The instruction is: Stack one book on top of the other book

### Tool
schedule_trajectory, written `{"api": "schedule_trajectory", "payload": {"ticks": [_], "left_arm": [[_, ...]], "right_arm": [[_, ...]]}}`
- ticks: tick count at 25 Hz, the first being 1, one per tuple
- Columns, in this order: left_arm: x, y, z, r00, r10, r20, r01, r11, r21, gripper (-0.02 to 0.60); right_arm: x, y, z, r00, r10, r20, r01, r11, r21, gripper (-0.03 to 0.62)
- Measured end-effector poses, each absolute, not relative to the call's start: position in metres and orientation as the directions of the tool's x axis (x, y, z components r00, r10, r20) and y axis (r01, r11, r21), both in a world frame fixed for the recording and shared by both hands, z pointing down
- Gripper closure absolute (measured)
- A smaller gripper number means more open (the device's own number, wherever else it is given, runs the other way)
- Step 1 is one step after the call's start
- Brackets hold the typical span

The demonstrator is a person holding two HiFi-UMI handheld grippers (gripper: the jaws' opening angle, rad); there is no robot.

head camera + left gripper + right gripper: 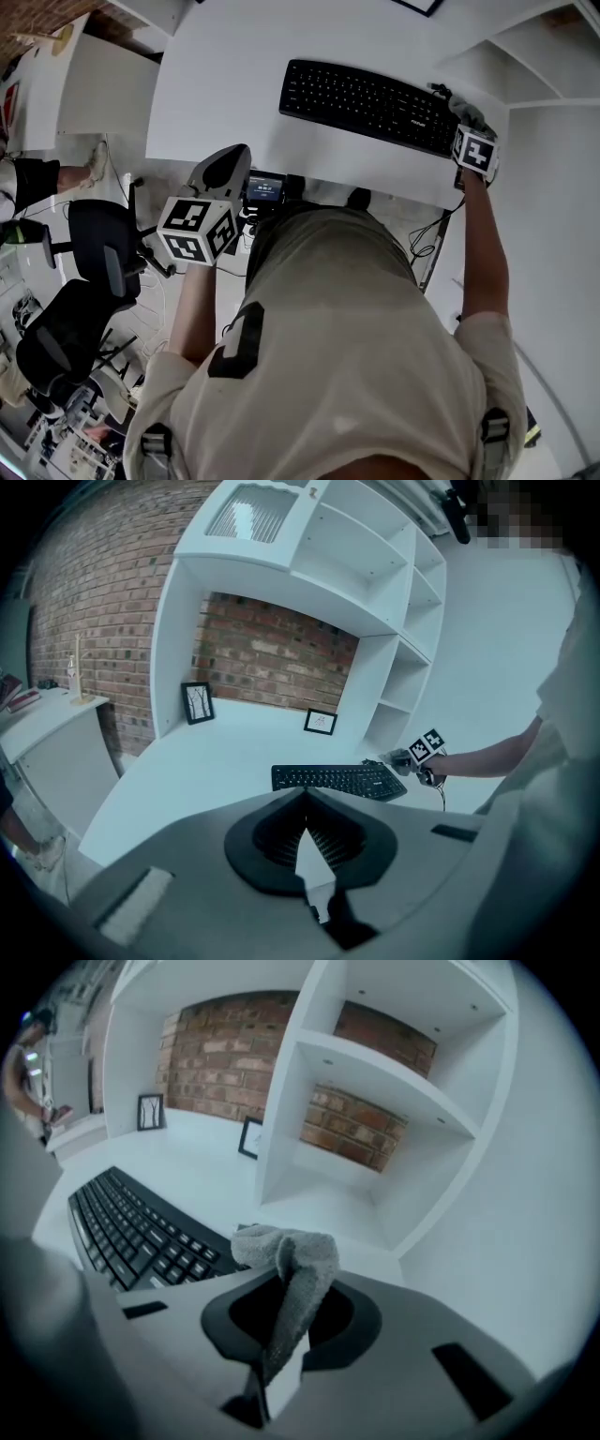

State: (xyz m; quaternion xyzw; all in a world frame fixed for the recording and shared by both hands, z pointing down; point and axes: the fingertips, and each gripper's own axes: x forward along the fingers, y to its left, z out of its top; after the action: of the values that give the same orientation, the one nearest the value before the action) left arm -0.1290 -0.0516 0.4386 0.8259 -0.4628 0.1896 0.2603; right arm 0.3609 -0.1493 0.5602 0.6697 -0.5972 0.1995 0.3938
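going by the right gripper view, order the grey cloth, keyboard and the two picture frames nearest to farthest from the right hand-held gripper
1. grey cloth, clamped in the jaws of the right hand-held gripper.
2. keyboard, just to its left.
3. nearer picture frame, ahead beside the shelf unit.
4. farther picture frame, far left at the brick wall.

A white desk point(234, 84) with a curved front edge sits below white shelves point(394, 682) in front of a brick wall. A black keyboard point(370, 105) lies flat on it, towards the right and close to the front edge. At the back a left frame point(197, 702) and a right frame point(321, 722) stand well apart
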Motion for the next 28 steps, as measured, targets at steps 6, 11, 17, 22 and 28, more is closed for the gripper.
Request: {"api": "schedule_trajectory", "payload": {"ticks": [6,11,17,22,28], "left_arm": [[-0.135,-0.052,0.441,0.512,-0.658,0.552,-0.856,-0.445,0.263,0.578],[-0.14,-0.057,0.44,0.527,-0.656,0.54,-0.847,-0.457,0.272,0.578],[-0.162,-0.058,0.444,0.546,-0.643,0.538,-0.835,-0.468,0.288,0.578],[-0.178,-0.057,0.455,0.575,-0.614,0.541,-0.815,-0.49,0.311,0.578],[-0.182,-0.053,0.463,0.597,-0.587,0.547,-0.797,-0.514,0.319,0.578]], "right_arm": [[0.27,-0.157,0.498,-0.069,-0.784,0.617,-0.997,0.07,-0.023,0.571],[0.187,-0.146,0.47,-0.291,-0.779,0.555,-0.951,0.171,-0.257,0.571],[0.121,-0.122,0.462,-0.395,-0.742,0.542,-0.909,0.229,-0.349,0.571],[0.085,-0.1,0.461,-0.423,-0.723,0.546,-0.894,0.235,-0.381,0.571],[0.06,-0.075,0.455,-0.462,-0.708,0.534,-0.868,0.241,-0.433,0.571]]}}
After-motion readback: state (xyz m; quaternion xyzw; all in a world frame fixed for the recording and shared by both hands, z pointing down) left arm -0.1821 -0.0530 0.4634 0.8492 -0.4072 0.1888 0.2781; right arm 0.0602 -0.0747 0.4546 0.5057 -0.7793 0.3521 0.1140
